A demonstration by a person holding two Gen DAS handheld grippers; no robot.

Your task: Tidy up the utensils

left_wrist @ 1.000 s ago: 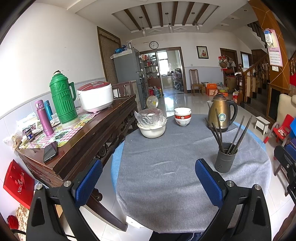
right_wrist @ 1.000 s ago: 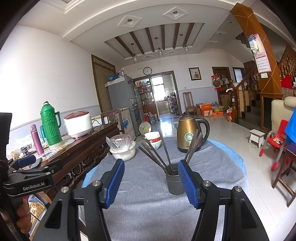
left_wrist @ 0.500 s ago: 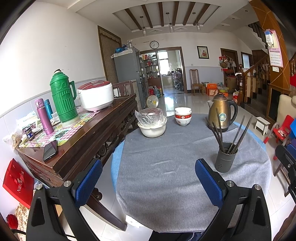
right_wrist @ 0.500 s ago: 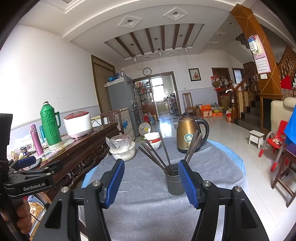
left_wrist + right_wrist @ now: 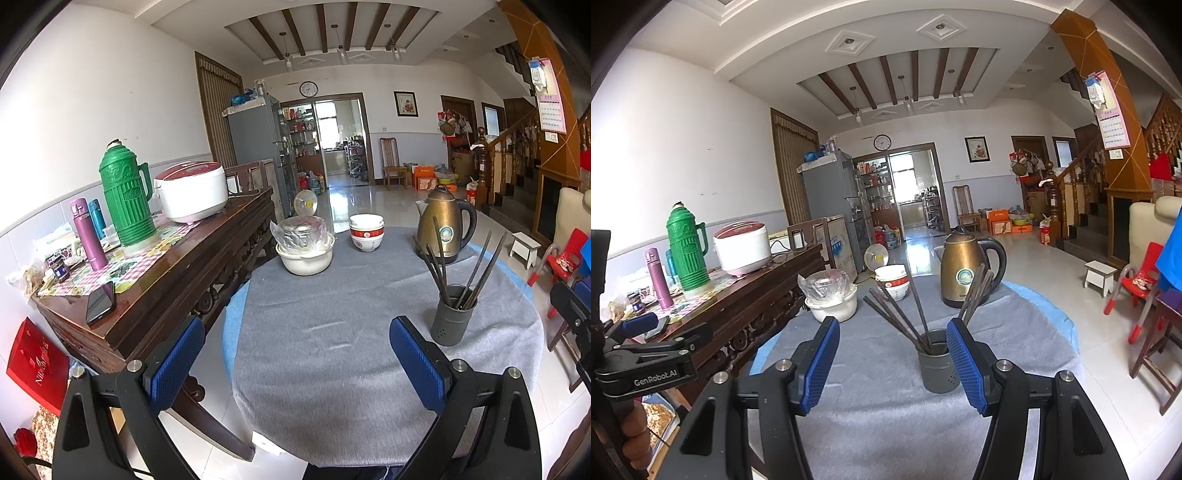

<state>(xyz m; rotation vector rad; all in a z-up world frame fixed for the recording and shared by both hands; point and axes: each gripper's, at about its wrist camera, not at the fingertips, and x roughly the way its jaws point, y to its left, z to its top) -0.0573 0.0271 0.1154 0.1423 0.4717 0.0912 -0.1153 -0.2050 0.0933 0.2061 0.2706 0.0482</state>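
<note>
A dark grey holder cup [image 5: 453, 315] stands on the grey-clothed round table [image 5: 332, 325], right of centre, with several dark chopsticks [image 5: 476, 266] leaning out of it. It also shows in the right wrist view [image 5: 936, 365], with its chopsticks [image 5: 901, 317] fanned out. My left gripper [image 5: 295, 354] is open and empty above the table's near edge, left of the cup. My right gripper [image 5: 892, 354] is open and empty, held just short of the cup, which shows between its blue pads [image 5: 964, 365].
A bronze kettle [image 5: 445, 225], stacked bowls [image 5: 366, 232] and a plastic-covered white bowl [image 5: 304, 247] stand at the table's far side. A wooden sideboard [image 5: 177, 266] on the left carries a green thermos [image 5: 127, 199], a rice cooker [image 5: 192, 192] and a phone [image 5: 100, 302].
Both views are almost steady. The right gripper has drifted very slightly toward the holder cup. Nothing was gripped or let go.
</note>
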